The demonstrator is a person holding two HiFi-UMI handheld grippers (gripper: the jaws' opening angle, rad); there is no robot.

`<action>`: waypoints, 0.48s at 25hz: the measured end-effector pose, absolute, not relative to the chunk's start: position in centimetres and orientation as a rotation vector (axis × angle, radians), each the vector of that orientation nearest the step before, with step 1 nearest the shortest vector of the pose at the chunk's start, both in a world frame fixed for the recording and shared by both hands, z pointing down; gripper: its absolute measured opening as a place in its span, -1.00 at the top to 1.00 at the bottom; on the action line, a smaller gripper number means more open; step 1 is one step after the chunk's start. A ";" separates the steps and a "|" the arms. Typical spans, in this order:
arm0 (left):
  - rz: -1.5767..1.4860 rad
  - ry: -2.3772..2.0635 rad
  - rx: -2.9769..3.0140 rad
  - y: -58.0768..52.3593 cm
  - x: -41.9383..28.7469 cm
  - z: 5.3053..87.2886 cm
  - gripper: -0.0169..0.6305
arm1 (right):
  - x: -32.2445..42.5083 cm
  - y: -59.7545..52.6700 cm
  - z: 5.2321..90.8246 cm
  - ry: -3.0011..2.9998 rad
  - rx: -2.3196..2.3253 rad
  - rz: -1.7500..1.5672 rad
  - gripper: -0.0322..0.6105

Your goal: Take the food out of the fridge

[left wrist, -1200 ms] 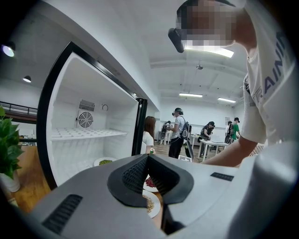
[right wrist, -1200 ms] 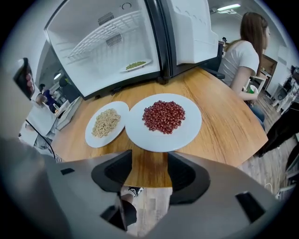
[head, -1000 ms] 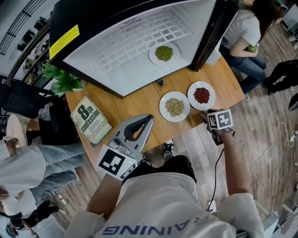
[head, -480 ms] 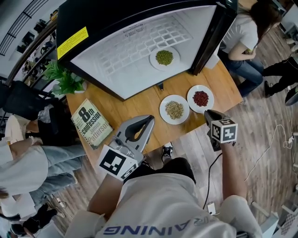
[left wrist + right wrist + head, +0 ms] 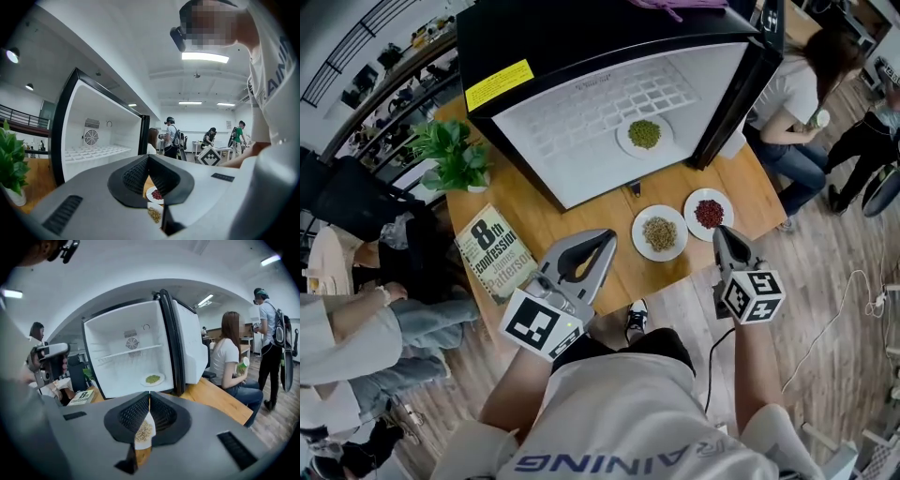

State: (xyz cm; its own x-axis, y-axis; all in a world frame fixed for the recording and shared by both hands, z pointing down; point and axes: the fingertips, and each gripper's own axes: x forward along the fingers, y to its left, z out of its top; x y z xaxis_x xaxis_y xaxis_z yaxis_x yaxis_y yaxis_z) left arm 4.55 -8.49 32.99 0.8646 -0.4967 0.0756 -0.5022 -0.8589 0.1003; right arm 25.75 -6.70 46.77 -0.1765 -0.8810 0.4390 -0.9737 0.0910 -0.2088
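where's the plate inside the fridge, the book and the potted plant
plate of green food (image 5: 666, 139), head view, on its white rim
book (image 5: 497, 253), head view, middle of its cover
potted plant (image 5: 450, 155), head view, on its leaves

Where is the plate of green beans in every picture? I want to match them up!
Head view: the plate of green beans lies inside the open fridge, above the picture's middle.
Left gripper view: not in it; only the fridge's shelf and back wall show.
Right gripper view: on the fridge's floor, near the picture's middle.
Shared landmark: the open, white-lined fridge shows in all three views.
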 end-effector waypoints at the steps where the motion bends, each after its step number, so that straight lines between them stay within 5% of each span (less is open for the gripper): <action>1: 0.066 -0.793 2.927 -8.6 4.3 32.7 0.93 | 25.0 -6.7 46.0 -2.175 1.871 0.634 0.82; 12: -0.018 -0.896 2.969 -8.7 0.5 29.1 0.93 | 20.3 -7.4 35.1 -2.388 1.924 0.389 0.82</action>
